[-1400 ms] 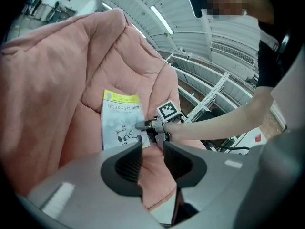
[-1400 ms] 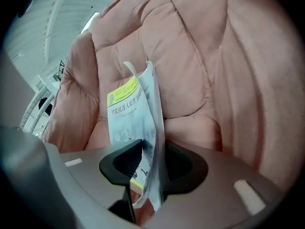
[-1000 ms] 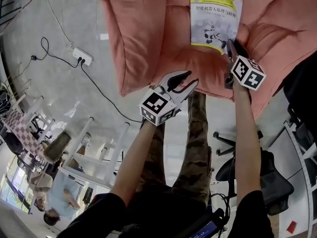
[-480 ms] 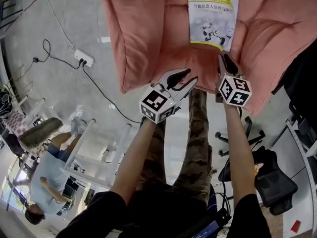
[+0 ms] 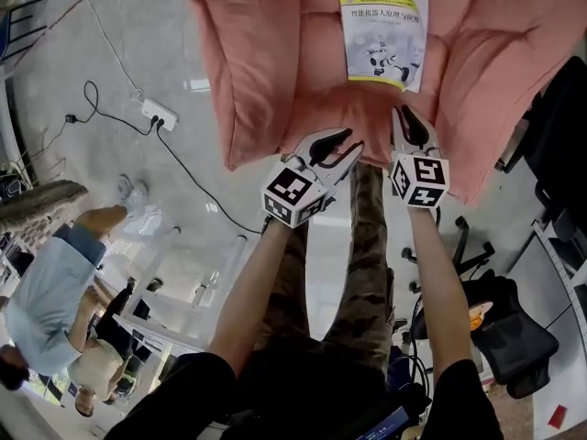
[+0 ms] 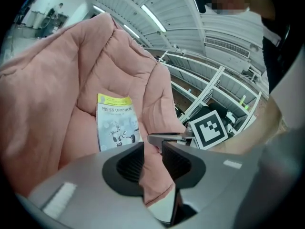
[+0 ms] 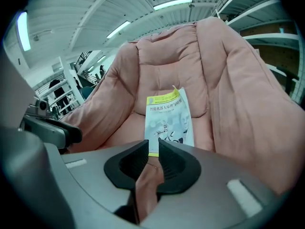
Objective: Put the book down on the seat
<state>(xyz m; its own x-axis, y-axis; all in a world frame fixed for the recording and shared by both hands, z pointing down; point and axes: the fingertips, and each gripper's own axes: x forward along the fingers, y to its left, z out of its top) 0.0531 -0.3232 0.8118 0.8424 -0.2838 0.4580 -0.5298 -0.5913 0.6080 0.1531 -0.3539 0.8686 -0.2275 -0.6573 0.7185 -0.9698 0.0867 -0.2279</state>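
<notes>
Pale floor (image 5: 110, 62) with a trailing power strip (image 5: 153, 110) surrounds a pink cushioned armchair (image 5: 266, 81). The book (image 5: 382, 35) lies cover-up on its seat (image 5: 321, 62), and neither claw touches it, so the placing step looks done. The right claw (image 5: 404, 114), just short of the book's near edge, and the left claw (image 5: 352, 142), over the seat's front, have both just been closing to a narrow gap with nothing between them. What remains is drawing clear without nudging the book. The head view cuts off the chair's back, and whether the book lies flat or leans is unclear.
</notes>
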